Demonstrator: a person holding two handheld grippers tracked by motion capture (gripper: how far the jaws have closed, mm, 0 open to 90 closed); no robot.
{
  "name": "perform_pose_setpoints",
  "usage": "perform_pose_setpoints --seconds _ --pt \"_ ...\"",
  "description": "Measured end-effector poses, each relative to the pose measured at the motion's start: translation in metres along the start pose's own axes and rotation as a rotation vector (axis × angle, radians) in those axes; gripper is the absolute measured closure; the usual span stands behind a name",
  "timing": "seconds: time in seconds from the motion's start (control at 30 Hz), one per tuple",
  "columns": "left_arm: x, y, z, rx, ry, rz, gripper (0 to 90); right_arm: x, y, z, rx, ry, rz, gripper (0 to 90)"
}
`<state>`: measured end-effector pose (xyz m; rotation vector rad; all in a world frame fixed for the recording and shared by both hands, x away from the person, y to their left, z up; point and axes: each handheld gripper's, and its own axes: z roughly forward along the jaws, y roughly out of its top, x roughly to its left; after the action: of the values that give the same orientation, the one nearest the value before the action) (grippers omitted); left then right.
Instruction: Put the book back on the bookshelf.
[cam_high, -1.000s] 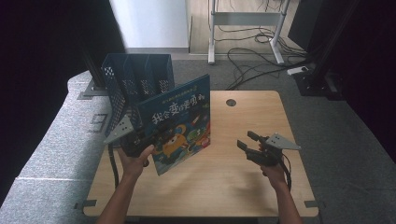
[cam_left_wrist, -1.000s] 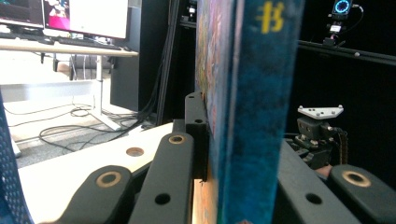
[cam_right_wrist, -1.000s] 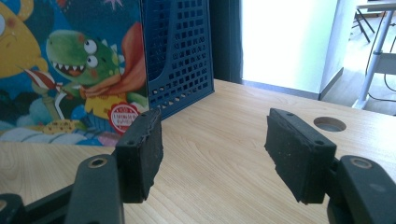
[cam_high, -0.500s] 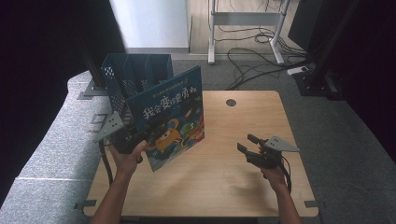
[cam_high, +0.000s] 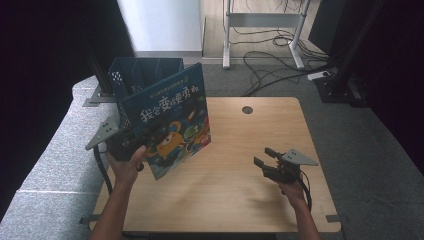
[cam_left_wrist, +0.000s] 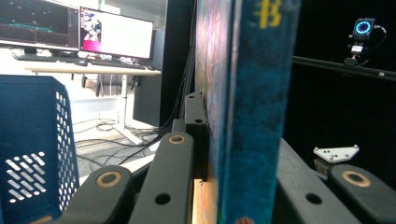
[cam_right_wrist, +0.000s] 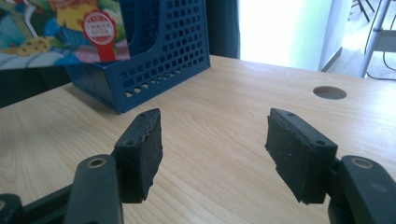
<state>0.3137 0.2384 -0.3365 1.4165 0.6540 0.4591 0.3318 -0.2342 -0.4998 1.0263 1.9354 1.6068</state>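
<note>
My left gripper (cam_high: 131, 142) is clamped on the lower left edge of a blue picture book (cam_high: 172, 125); in the left gripper view the jaws press on both faces of the book (cam_left_wrist: 243, 116), seen edge-on, with the spine side toward the camera. The book stands upright and lifted clear of the table (cam_high: 240, 200), cover facing me, tilted so its top right corner rises highest. It hangs over the left part of the table, just in front of the blue perforated crate (cam_high: 145, 75) that sits at the far left corner. From above, the book's top edge overlaps the crate's front wall; whether they touch I cannot tell.

My right gripper (cam_high: 266, 159) sits low over the right part of the table, well apart from the book, jaws spread fairly wide with nothing between them. In the right gripper view, bare wood shows between the two pads (cam_right_wrist: 142, 149), with the crate (cam_right_wrist: 154, 56) and the book's lower corner (cam_right_wrist: 60, 32) beyond. A round cable hole (cam_high: 247, 109) lies near the far edge.
</note>
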Motion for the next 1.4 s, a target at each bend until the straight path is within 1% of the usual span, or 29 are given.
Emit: perform_pose_setpoints --seconds 0.1,0.37,0.53,0.87,0.93,1.1,1.23,1.4 --pt "0.002 0.002 -0.003 -0.001 0.01 0.006 82.7 -0.001 -0.005 0.003 0.023 -0.011 0.009 35.2" --pt "0.005 0.007 -0.009 -0.009 0.026 0.011 82.7 -0.001 -0.015 0.007 0.038 -0.014 0.021 35.4" --pt "0.006 0.009 -0.011 -0.008 0.048 0.02 82.6 -0.002 -0.021 0.009 0.063 -0.023 0.036 35.2" --pt "0.012 0.015 -0.02 -0.018 0.077 0.028 82.6 -0.001 -0.022 0.009 0.064 -0.021 0.04 34.9" --pt "0.013 0.016 -0.022 -0.018 0.085 0.029 82.6 -0.001 -0.024 0.009 0.058 -0.022 0.034 35.4" --pt "0.018 0.018 -0.024 -0.018 0.105 0.035 82.7 -0.003 -0.03 0.007 0.063 -0.028 0.048 35.3" --pt "0.02 0.021 -0.025 -0.012 0.127 0.049 82.6 -0.006 -0.032 0.005 0.065 -0.032 0.052 35.3" --pt "0.023 0.023 -0.026 -0.02 0.138 0.045 82.6 -0.007 -0.033 0.002 0.062 -0.035 0.057 35.3"
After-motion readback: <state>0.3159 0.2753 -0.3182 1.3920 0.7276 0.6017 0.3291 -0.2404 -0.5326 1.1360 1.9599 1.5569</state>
